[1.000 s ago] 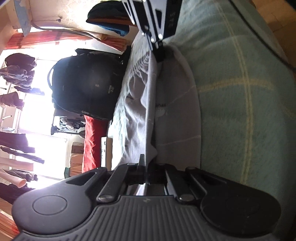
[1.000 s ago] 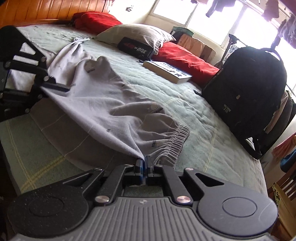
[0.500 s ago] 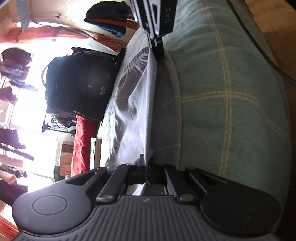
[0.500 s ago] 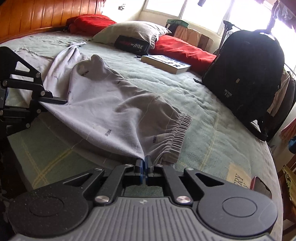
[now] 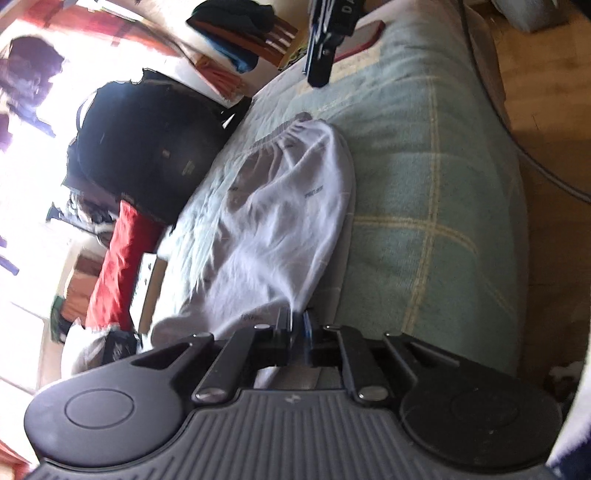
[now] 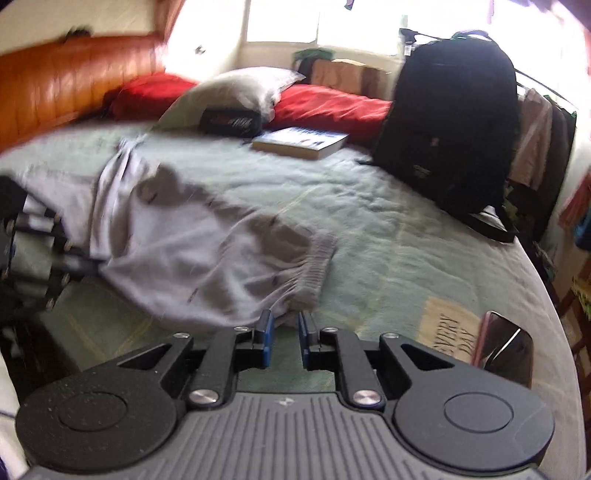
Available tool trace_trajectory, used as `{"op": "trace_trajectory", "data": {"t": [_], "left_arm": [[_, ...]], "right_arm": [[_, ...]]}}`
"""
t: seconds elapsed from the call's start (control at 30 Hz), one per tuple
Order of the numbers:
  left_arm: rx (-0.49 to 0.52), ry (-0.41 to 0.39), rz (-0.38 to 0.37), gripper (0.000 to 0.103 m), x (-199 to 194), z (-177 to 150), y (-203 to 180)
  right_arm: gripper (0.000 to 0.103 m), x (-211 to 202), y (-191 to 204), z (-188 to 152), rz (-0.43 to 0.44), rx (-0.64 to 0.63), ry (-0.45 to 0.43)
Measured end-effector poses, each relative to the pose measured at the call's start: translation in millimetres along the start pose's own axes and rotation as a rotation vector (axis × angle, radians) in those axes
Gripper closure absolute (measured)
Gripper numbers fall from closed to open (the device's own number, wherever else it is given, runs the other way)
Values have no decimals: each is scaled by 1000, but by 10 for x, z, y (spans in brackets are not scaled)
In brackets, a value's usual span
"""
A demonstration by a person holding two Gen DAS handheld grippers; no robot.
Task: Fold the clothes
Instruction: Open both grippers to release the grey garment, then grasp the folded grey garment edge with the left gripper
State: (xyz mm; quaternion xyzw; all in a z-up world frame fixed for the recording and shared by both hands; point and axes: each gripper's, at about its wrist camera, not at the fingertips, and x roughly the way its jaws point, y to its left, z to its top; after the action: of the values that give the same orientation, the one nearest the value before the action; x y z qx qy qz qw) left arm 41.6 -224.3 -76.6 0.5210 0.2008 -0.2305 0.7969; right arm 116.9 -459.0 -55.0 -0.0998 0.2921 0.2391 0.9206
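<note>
**Grey trousers released on the green bed**

I see the grey trousers (image 6: 192, 254) lying folded over on the green checked blanket (image 6: 388, 236), waistband toward the black backpack (image 6: 450, 122). My right gripper (image 6: 285, 334) has just been opening; its blue pads stand apart with nothing between them, just short of the waistband. My left gripper (image 5: 298, 325) has also just been opening, to a narrow gap, with the cloth's edge at its tips. Red pillows (image 6: 328, 105), a grey pillow (image 6: 236, 90) and a book (image 6: 301, 142) sit by the bright window (image 6: 317, 22).
</note>
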Motion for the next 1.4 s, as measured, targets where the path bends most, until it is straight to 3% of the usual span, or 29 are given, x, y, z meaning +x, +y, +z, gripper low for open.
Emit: {"op": "trace_trajectory", "data": {"t": [0.17,0.27,0.47,0.57,0.6,0.73,0.83,0.9,1.1,1.27,1.4], "left_arm": [[-143,18,2,92,-143,-151,290],[-267,42,6,92,-80,-214,447],[-535,75,-96,93,158,-549,547],[-597,40,-103,90,57,-713,534],[-636,34,-113,85,19,-758,583],[-869,44,-146,44,-61,-1029,886],[-1035,55,-159,40,-54,-1298,1110],[-1119,100,-154,32,5,-1486,1228],[-1277,228,-145,32,35,-1953,1428],[-1400,209,-181,29,-29,-2238,1593],[-1519,172,-230,29,-54,-2456,1704]], "right_arm": [[68,111,49,184,63,45,-37],[66,347,189,265,99,47,-19],[65,829,369,54,96,64,108],[60,767,312,-27,120,119,82],[59,746,302,0,118,143,76],[48,724,353,213,132,192,30],[42,810,481,441,218,199,8],[42,925,634,612,274,177,4],[54,1215,1361,1055,406,-38,25],[80,1515,2118,1217,449,-282,80],[81,1775,2491,1279,468,-377,132]]}}
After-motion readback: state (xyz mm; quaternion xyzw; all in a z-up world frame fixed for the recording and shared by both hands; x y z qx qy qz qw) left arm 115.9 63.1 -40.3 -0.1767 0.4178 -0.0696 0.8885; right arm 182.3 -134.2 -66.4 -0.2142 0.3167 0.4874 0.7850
